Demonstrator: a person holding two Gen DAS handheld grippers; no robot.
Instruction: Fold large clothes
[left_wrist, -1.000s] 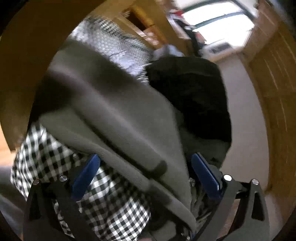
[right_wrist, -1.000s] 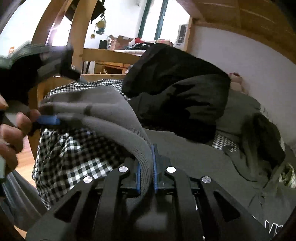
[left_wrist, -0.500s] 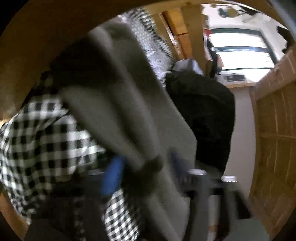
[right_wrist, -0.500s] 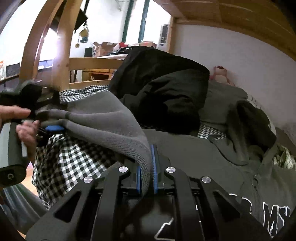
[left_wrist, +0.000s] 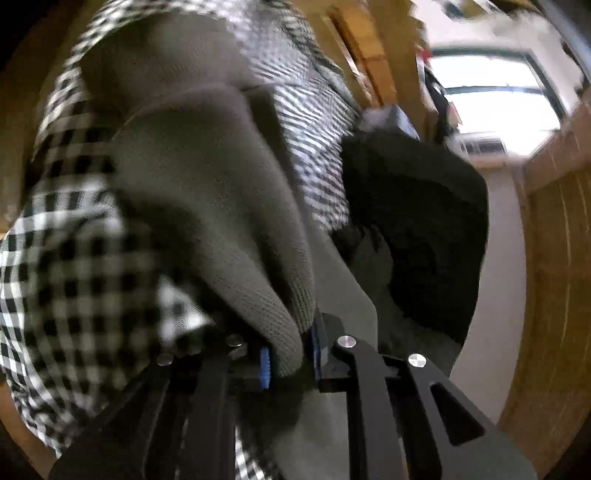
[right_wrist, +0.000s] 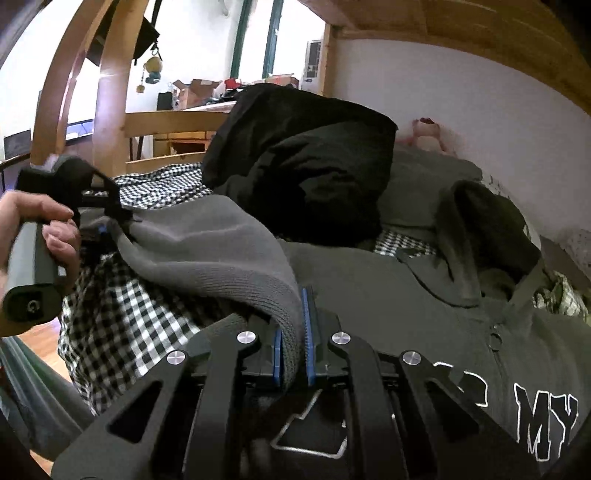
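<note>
A grey knit sweater (right_wrist: 207, 247) lies over a black-and-white checked sheet (right_wrist: 122, 317) on a bed. My right gripper (right_wrist: 293, 350) is shut on the sweater's ribbed edge. My left gripper (left_wrist: 288, 350) is shut on another part of the same sweater (left_wrist: 207, 192); it also shows in the right wrist view (right_wrist: 107, 225), held by a hand at the left, with the sweater stretched between the two grippers.
A black jacket (right_wrist: 306, 162) is piled behind the sweater. A grey-green hoodie with white lettering (right_wrist: 424, 306) lies to the right. Wooden bed posts and rails (right_wrist: 110, 96) stand at the left, a white wall (right_wrist: 461, 110) behind.
My left gripper was open around the sweater a second ago and has closed on it. My right gripper kept its hold and shifted slightly.
</note>
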